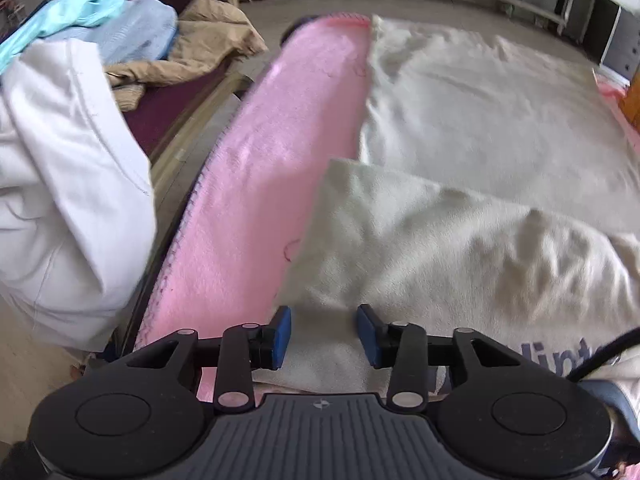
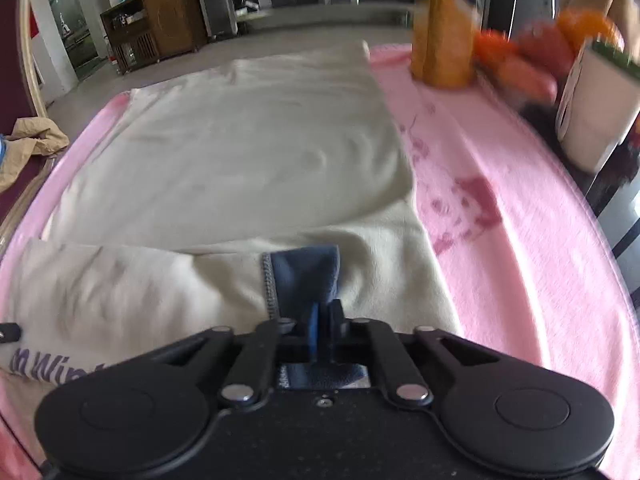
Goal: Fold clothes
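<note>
1. At the far left of the left wrist view, a heap of white cloth [image 1: 68, 184] bulges beside the table edge. Light blue garments [image 1: 100, 20] and a tan garment [image 1: 208, 44] lie beyond it on a dark maroon surface [image 1: 168, 108].
2. A pink blanket [image 1: 256, 184] covers the table. Its bare strip runs between that heap and the cream garment [image 1: 480, 120], which lies spread flat on the blanket.
3. A sleeve [image 1: 460, 248] of the cream garment is folded across its near part, with blue-purple lettering [image 1: 600, 360] near the lower right.
4. The left gripper [image 1: 324, 334] points steeply down over the garment's near edge. Its blue pads [image 1: 282, 332] stand partly apart with nothing pinched between them, only cream fabric lying beneath.
5. In the right wrist view, the right gripper [image 2: 322, 332] also tilts steeply downward over the cream garment's near part. Its jaws are closed tight, and they clamp the dark blue cuff [image 2: 306, 276], which is stitched to the cream fabric.
6. To the right, the blanket shows a red printed pattern [image 2: 468, 208].
7. At the far right edge stand a yellow-orange object [image 2: 444, 40], blurred orange fruit-like shapes [image 2: 532, 60] and a white box [image 2: 592, 108].
</note>
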The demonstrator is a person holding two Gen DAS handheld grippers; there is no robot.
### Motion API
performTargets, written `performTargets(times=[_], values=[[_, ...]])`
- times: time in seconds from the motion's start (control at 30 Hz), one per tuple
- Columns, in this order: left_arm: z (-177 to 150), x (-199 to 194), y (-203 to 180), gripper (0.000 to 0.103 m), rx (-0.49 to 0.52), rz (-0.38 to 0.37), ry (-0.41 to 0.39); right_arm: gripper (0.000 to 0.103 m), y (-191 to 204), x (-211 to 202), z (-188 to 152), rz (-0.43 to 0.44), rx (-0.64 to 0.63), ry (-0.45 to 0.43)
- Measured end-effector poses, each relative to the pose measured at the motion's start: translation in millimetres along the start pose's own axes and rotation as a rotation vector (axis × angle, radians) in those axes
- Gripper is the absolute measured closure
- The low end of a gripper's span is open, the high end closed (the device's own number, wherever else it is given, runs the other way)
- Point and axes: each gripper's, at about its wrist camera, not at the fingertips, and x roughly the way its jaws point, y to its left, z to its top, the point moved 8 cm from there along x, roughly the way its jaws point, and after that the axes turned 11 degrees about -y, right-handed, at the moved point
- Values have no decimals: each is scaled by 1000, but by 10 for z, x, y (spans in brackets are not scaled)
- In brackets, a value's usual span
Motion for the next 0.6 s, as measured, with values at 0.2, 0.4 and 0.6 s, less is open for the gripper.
performTargets(times=[0.2,0.4,0.6], values=[[182,-405,346,67,-134,29,-185,99,81,-638,305,70,82,-227],[180,-325,610,68,-248,55,-152,99,-20,-1010,424,79,142,-364],[171,-316,495,67,-172,64,-153,99,-293,-857,367,-18,227,-294]])
